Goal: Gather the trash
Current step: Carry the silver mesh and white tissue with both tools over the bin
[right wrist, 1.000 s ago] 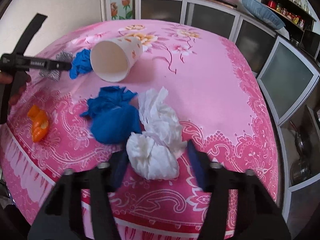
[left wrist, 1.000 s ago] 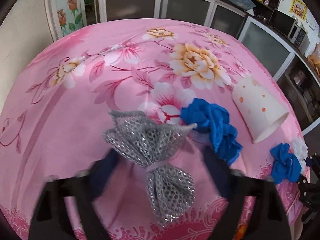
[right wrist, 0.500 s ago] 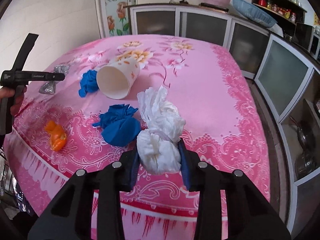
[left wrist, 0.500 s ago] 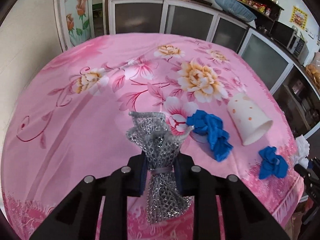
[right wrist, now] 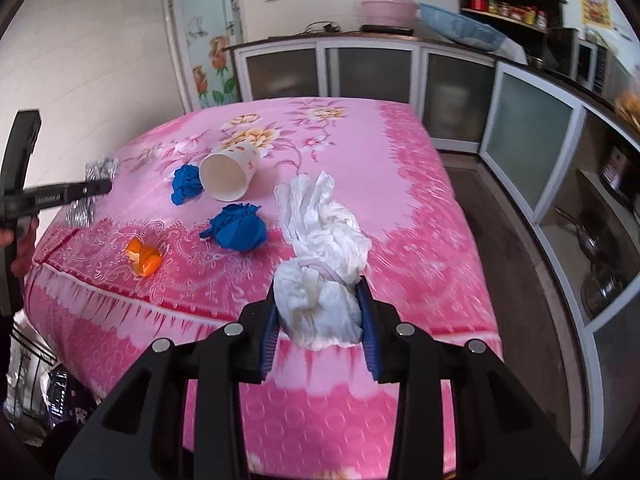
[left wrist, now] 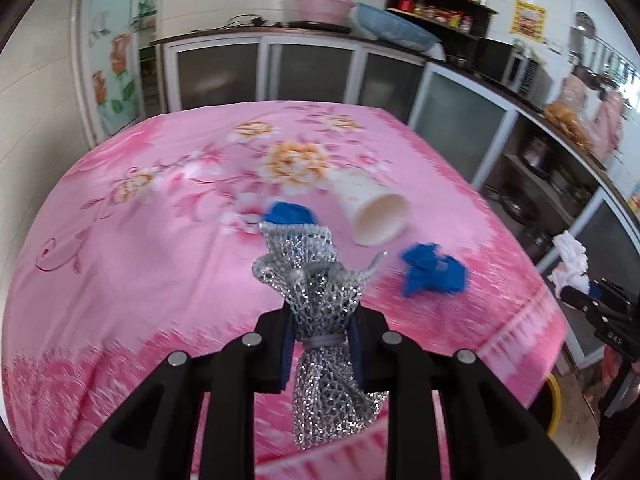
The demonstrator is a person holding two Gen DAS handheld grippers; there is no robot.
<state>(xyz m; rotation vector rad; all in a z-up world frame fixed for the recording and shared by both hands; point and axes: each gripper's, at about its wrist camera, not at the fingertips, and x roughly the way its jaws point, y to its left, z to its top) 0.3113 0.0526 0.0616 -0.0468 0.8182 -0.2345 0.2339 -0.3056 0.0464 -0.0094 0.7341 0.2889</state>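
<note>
My left gripper (left wrist: 320,344) is shut on a silver mesh wrapper (left wrist: 316,296) and holds it above the near edge of the pink floral table (left wrist: 160,240). My right gripper (right wrist: 318,320) is shut on a crumpled white tissue (right wrist: 320,248) and holds it above the table's near edge (right wrist: 420,208). On the table lie a tipped white paper cup (right wrist: 228,172), two blue crumpled wads (right wrist: 186,184) (right wrist: 240,228) and an orange scrap (right wrist: 144,256). The cup (left wrist: 372,212) and blue wads (left wrist: 432,272) also show in the left wrist view. The left gripper with the wrapper shows at the left of the right wrist view (right wrist: 96,184).
Kitchen cabinets with glass doors (right wrist: 360,64) run behind and to the right of the table. Open shelves with pots (right wrist: 600,248) stand at right. Bare floor (right wrist: 500,240) lies between table and cabinets. A yellow rim (left wrist: 554,400) shows low by the table's right corner.
Both grippers have closed on their items and lifted them off the table, pulling up and back. The items left on the table have not moved.
</note>
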